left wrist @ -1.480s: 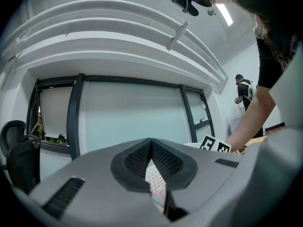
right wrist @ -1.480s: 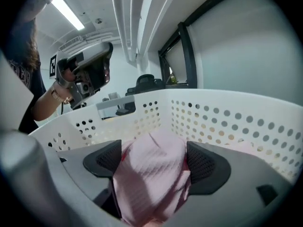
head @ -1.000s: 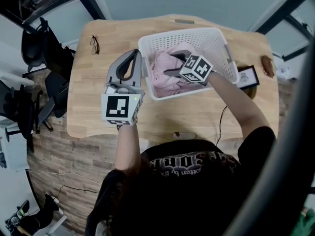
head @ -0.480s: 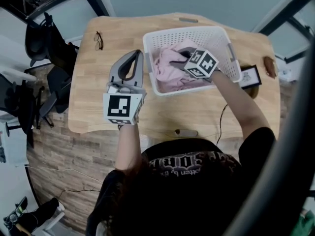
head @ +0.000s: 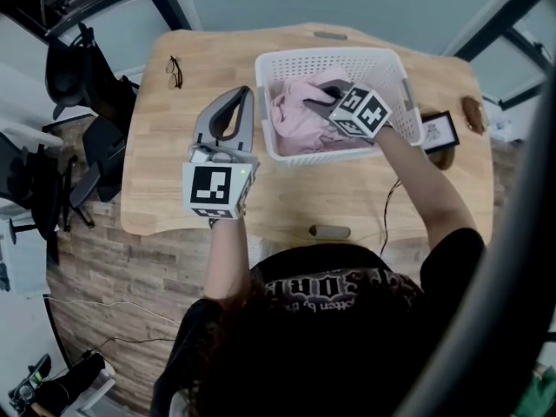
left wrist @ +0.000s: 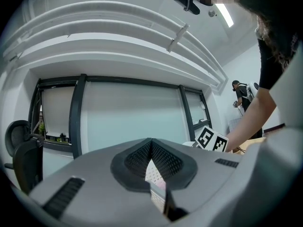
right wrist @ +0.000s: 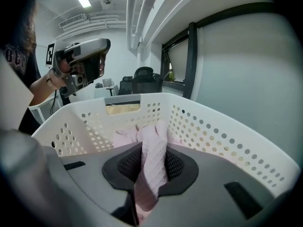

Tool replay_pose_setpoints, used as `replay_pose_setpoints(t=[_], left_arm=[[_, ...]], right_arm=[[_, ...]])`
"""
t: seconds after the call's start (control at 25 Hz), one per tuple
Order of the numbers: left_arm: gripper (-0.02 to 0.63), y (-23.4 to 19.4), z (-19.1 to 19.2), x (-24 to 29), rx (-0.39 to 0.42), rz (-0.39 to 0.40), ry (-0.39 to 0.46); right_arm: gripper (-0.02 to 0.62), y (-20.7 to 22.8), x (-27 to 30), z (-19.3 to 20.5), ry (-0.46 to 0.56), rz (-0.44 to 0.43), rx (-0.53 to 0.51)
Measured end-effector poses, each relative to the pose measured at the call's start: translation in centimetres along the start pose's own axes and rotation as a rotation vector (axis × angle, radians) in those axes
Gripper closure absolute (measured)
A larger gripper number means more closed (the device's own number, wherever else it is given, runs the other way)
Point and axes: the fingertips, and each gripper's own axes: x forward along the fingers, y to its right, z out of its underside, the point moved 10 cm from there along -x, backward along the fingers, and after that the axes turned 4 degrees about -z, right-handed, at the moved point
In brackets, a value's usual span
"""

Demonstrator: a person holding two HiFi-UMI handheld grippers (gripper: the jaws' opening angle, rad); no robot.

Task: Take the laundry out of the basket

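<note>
The pink laundry [head: 295, 129] is lying in the white basket [head: 326, 56]. My right gripper [right wrist: 150, 157] has just been closing and is now pinching a fold, so lifting can begin. My left gripper [head: 236, 102] is hovering alongside, pressed together, empty.

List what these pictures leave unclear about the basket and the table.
- Basket bottom: in the head view, the pink cloth and the right tongs, whose jaws have just been closing on that cloth, cover it. In the right gripper view, the tongs' own body blocks it.
- Black frame on the table: head view, print too small to read.
- Glasses: head view, too small for detail.
</note>
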Motion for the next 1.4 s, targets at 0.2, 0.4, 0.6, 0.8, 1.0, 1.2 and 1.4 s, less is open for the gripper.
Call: replay_pose_setpoints(t=[0.2, 0.4, 0.6, 0.8, 1.0, 1.2, 1.4], left_arm=[[0.609, 0.3, 0.0, -0.2, 0.001, 0.023, -0.010], [0.609, 0.2, -0.1, -0.7, 0.005, 0.025, -0.004], [0.609, 0.8, -0.3, -1.1, 0.009, 0.015, 0.004], [0.609, 1.9, -0.6, -1.5, 0.008, -0.004, 0.005], [0.609, 3.0, -1.5, -2.8, 0.024, -0.034, 0.013], [0.609, 3.7, -1.9, -5.0, 0.033, -0.093, 0.015], [0.609, 3.7, -1.6, -7.6, 0.018, -0.133, 0.002]], right_arm=[[0.518, 0.3, -1.4, -0.7, 0.041, 0.052, 0.007], [0.518, 0.2, -2.9, -2.0, 0.109, 0.111, 0.017], [0.518, 0.0, -4.3, -2.9, 0.165, 0.140, 0.035], [0.520, -0.4, -5.8, -4.3, 0.204, 0.147, 0.004], [0.520, -0.8, -7.3, -6.3, 0.249, 0.152, -0.009], [0.520, -1.8, -8.2, -8.1, 0.280, 0.180, -0.011], [0.520, -3.5, -8.2, -9.7, 0.293, 0.189, -0.016]])
